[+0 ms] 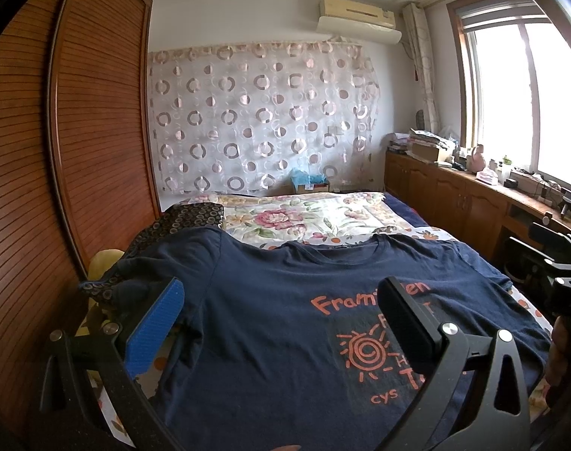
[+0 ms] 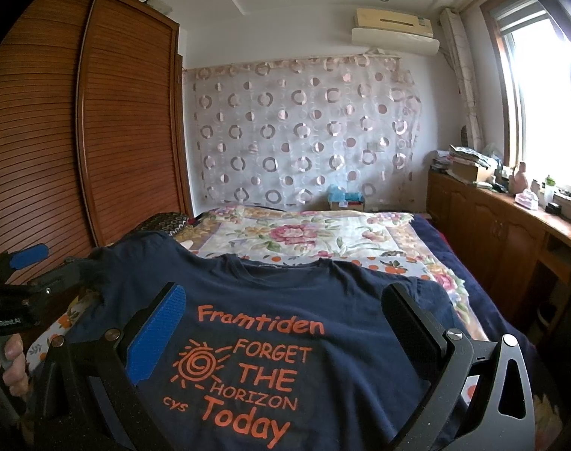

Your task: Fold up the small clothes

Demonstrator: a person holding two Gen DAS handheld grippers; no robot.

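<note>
Two wide-open tools, left tool (image 1: 281,319) and right tool (image 2: 285,319), hover over a navy T-shirt (image 2: 323,300) printed "Framtiden FORGET THE HORIZON Today".

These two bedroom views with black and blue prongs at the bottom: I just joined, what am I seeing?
Each picture comes from a camera on a hand-held two-finger gripper, looking forward along its fingers. The left wrist view shows the left gripper, the right wrist view the right gripper; both are open and hold nothing. Under them a navy T-shirt with orange print lies spread face up on the floral bedspread. A hand holds the left gripper's handle.
</note>
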